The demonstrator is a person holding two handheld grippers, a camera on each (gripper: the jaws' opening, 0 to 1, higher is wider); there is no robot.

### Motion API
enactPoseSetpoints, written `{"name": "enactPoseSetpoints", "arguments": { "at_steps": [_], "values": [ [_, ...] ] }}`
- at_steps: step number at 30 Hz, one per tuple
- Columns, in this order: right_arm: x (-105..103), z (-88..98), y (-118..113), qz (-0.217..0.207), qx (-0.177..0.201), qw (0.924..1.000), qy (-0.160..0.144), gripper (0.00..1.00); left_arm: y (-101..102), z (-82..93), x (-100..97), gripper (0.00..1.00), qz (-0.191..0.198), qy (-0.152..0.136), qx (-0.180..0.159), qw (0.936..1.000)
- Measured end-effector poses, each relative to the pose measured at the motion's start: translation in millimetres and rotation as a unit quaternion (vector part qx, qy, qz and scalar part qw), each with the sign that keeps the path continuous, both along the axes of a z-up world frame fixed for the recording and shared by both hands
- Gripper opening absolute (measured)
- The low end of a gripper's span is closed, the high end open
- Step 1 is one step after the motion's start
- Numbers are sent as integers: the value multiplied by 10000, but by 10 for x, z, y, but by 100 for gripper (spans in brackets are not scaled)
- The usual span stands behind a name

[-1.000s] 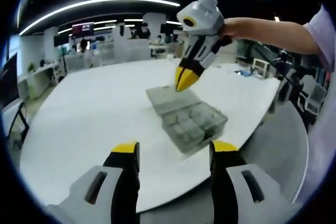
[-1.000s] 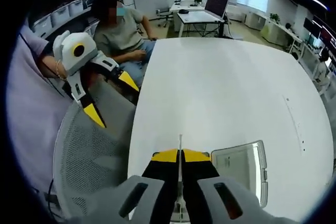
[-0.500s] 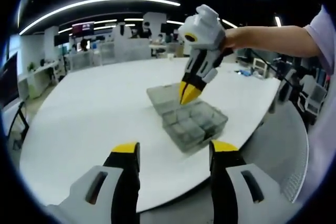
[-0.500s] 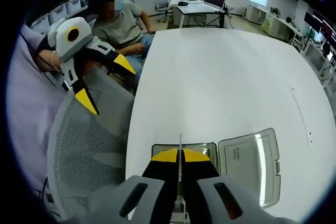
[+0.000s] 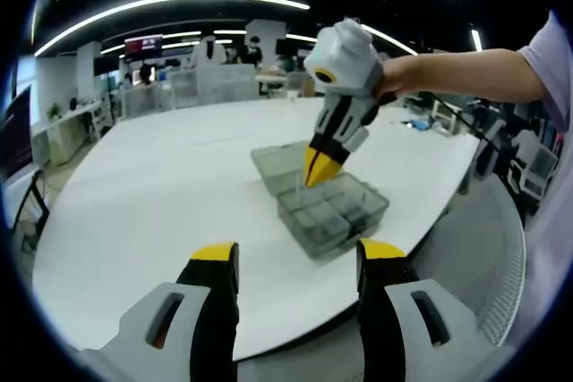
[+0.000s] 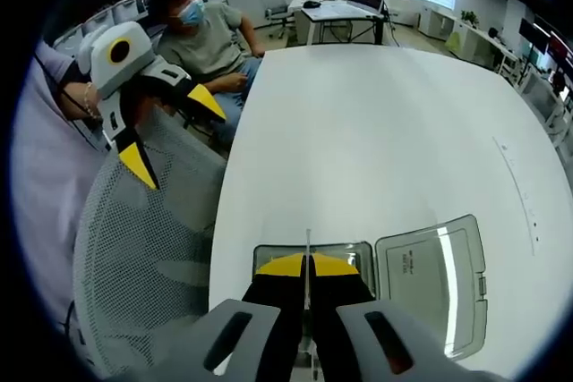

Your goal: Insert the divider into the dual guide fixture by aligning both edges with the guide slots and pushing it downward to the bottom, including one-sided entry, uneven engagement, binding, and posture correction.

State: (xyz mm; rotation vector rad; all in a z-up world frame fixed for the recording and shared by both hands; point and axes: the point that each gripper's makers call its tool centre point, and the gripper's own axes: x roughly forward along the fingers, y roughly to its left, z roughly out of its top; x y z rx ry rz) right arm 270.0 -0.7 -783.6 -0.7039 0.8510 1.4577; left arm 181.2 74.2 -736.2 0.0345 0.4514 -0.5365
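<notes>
left tool (image 5: 291,261) spread, idle off the bench (image 5: 134,212) edge | right tool (image 6: 307,266) pinches the thin divider (image 6: 308,248) over the compartment box (image 5: 327,212) | we judge it light, flexible: grip near its top edge, centred

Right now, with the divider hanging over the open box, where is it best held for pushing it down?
Judging by its thin upright sheet, the divider is best pinched at its top edge, from above, as the right gripper does, leaving both side edges free above the box.

The compartment box (image 5: 333,212) lies on the table (image 5: 161,194), near its edge.
</notes>
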Motion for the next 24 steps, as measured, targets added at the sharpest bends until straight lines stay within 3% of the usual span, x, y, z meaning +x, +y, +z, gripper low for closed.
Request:
{"name": "enactPoseSetpoints", "arguments": {
  "at_steps": [24],
  "values": [
    [4,-83,11,4,80,9999,114,0,-3,-13,-1,50,28,83,40,10000]
  ]
}}
